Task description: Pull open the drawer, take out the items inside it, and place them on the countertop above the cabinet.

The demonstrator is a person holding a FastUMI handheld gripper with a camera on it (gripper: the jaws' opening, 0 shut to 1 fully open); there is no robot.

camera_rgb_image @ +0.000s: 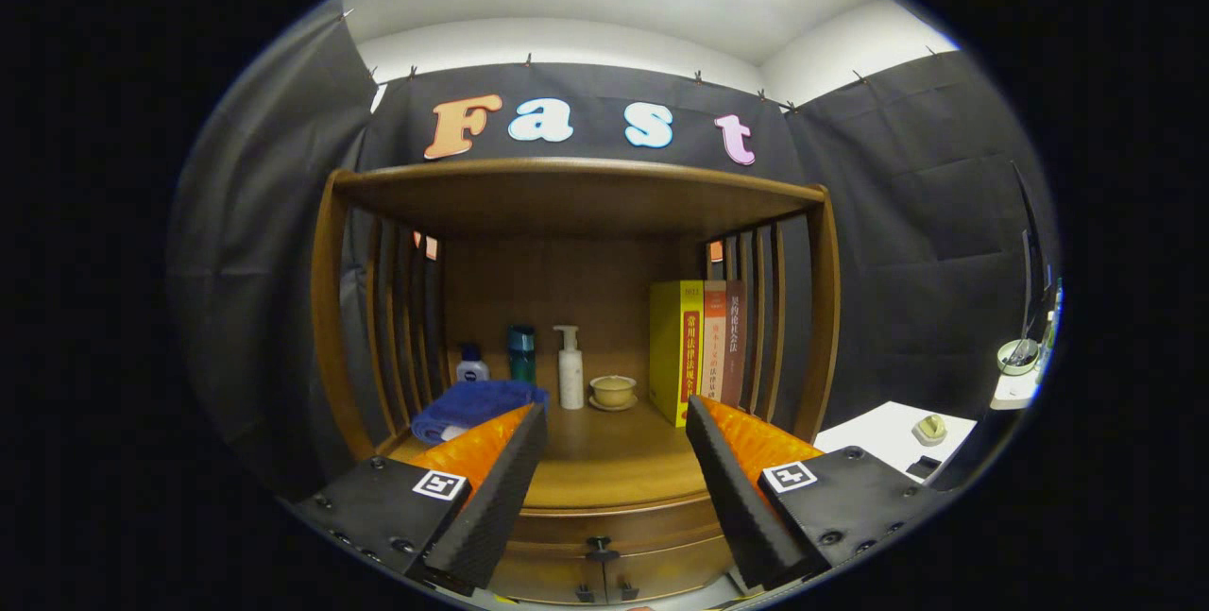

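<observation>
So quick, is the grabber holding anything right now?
Gripper: open, holding nothing, fingers spread apart above the closed drawer's knob.

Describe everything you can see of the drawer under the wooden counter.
The drawer sits directly below the countertop of the wooden cabinet. Its front looks like the same brown wood, curved by the lens, with a small dark knob at its middle. It appears fully shut, flush with the cabinet front, so nothing inside shows. The hand-held gripper is open, its fingers spread to either side above the knob, touching neither knob nor drawer.
</observation>
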